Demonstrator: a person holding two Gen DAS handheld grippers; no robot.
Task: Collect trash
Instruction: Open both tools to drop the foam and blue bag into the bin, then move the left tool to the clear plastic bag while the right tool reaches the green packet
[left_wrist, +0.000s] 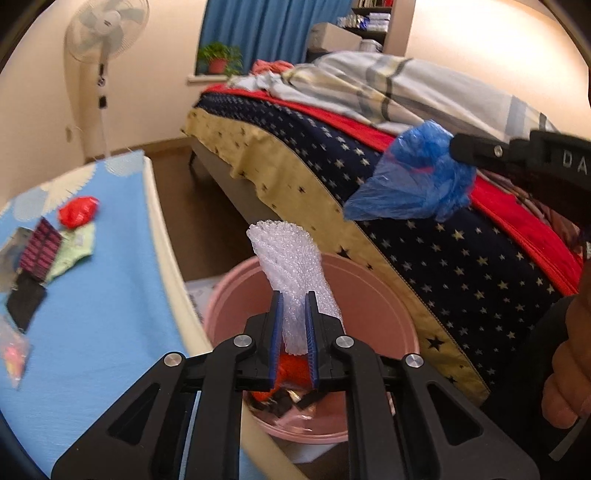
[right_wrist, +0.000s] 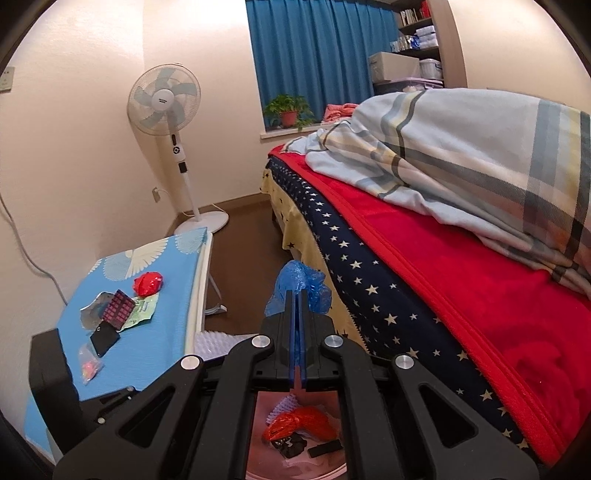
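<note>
A white foam net sleeve stands pinched in the left gripper above the pink bin, and the right gripper clamps a crumpled blue plastic bag over the same bin. More scraps, among them a red wad, lie on the blue-covered table just beside the bin. Opposite the table is a bed with star-print and red covers; a standing fan and blue curtain are along the far wall.

fan by wall | potted plant on sill | blue curtain | plaid quilt on bed w/ red blanket
</note>
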